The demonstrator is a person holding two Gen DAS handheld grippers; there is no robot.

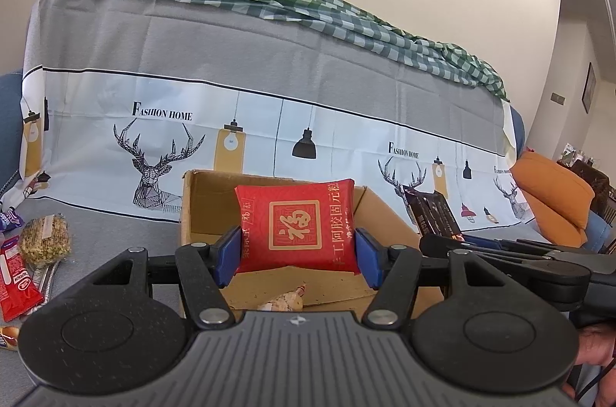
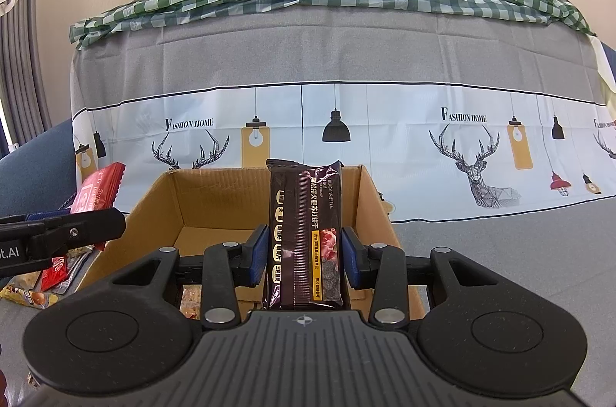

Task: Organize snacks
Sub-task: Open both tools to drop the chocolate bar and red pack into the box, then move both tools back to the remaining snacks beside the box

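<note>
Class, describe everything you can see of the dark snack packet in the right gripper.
The dark packet is a long, glossy brown-black plastic wrapper with a crimped top edge, gold characters, a yellow strip and a small food photo. It stands upright, clamped at its lower sides by the right gripper, whose blue pads press on it, in front of the open cardboard box.

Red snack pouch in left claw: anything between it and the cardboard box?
Nothing visible. The red foil snack pouch, gripped by the left claw, hangs over the open brown cardboard box; below it only a small wrapped snack on the floor.
</note>
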